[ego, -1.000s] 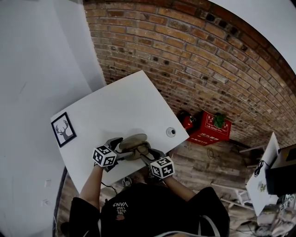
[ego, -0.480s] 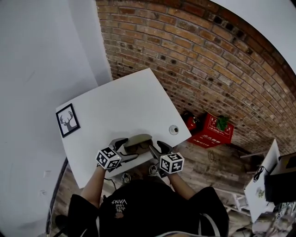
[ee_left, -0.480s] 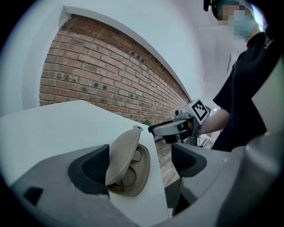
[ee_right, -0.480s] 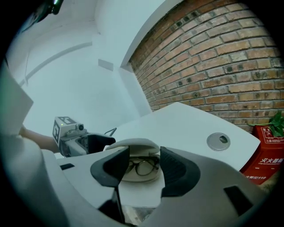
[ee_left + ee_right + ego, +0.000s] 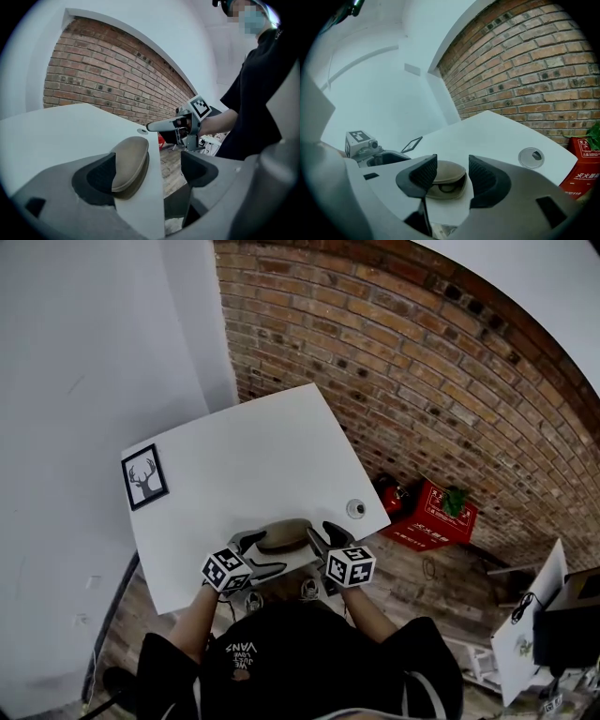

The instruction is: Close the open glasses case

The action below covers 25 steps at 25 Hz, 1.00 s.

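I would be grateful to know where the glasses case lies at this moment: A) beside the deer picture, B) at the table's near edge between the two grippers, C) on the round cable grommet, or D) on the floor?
B: the head view shows the tan glasses case at the white table's near edge, with the left gripper and the right gripper on either side of it.

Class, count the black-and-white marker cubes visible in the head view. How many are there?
2. One marker cube sits on the left gripper, left of the glasses case; the other sits on the right gripper, right of it. None seems hidden.
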Tool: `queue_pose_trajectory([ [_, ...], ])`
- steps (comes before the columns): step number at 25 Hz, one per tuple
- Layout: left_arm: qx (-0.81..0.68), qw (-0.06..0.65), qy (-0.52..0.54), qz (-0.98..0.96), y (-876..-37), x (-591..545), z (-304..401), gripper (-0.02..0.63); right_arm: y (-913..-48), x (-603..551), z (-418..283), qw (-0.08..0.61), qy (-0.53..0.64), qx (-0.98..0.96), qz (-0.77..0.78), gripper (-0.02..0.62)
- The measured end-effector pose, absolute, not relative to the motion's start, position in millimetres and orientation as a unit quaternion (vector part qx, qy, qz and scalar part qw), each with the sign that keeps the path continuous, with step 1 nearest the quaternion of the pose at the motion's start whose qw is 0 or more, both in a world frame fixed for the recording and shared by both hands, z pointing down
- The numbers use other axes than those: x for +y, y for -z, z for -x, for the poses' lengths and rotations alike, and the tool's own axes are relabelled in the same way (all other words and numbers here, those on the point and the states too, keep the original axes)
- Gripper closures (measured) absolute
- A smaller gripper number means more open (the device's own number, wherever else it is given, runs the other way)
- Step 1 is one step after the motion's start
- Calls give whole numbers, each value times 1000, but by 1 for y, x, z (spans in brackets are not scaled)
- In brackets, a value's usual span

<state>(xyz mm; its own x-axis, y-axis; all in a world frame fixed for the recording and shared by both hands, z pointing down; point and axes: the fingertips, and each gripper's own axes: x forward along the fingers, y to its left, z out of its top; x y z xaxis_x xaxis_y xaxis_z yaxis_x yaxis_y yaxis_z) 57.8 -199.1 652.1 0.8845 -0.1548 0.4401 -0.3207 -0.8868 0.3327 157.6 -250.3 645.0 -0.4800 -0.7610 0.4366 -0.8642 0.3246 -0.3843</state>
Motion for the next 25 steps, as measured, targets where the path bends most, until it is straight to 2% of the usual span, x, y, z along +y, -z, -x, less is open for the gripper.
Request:
queue_pose_trajectory([
  [13,-141,204,-235,-940,-672,-182,-60,173,-685,-244,-151,161,-303,-815,-466,405],
  [21,-143,209,-246,-936,-681,-178,-61,176,-697,-239,-150,175,-307,-815,-459,407],
  [25,-142,188,-261,-936,-685,-178,-60,187,-697,-241,-150,185,-290,-820,-458,396],
])
